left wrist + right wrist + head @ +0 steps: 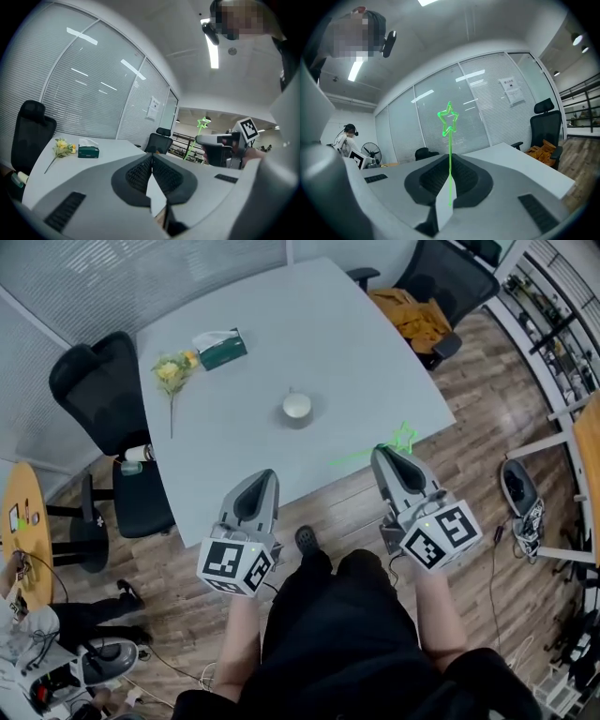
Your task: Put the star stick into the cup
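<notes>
The right gripper (384, 454) has its jaws shut on the green star stick (450, 140), near the desk (356, 352) edge. The cup (296, 407) sits apart on the desk. The left gripper (265, 476) has shut jaws, holding nothing

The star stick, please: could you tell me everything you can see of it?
The star stick is a thin, bright green rod, seemingly translucent plastic, topped by an outlined five-point star. The right gripper is shut on its shaft, the star end standing clear of the jaws. In the head view it hangs over the table's near edge, apart from the cup.
</notes>
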The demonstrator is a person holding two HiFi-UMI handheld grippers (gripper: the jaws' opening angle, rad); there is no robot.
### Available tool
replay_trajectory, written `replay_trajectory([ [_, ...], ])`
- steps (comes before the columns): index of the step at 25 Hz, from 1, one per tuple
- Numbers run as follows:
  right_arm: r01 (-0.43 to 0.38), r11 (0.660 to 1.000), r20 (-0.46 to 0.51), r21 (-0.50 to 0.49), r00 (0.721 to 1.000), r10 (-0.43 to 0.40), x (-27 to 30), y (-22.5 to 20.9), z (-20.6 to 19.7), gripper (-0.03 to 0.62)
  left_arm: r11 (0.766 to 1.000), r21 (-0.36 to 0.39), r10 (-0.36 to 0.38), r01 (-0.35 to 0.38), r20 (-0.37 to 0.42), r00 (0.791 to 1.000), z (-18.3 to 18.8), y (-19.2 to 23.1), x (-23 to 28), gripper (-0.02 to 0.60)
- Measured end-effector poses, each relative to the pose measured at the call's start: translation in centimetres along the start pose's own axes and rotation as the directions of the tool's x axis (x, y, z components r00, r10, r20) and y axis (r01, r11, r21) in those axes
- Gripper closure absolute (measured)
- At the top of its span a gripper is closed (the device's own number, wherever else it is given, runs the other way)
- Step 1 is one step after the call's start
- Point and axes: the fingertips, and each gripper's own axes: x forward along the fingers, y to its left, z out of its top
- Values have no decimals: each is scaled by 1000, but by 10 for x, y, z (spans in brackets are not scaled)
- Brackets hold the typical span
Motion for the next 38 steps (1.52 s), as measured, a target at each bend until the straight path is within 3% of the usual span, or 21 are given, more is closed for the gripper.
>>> replay_trajectory([
  [12,31,998,-48,56,998,-28,12,-12,-14,571,998,-50,-43,40,-44,998,-18,7,20,581],
  [23,-86,994,-64,71,994,91,74,-31,-5,569,997,-57,59,-61,-38,998,-6,36,46,581],
  [38,-248,962,-135,117,955,263,175,-90,5,569,973,-77,211,-216,-62,975,11,73,119,581],
])
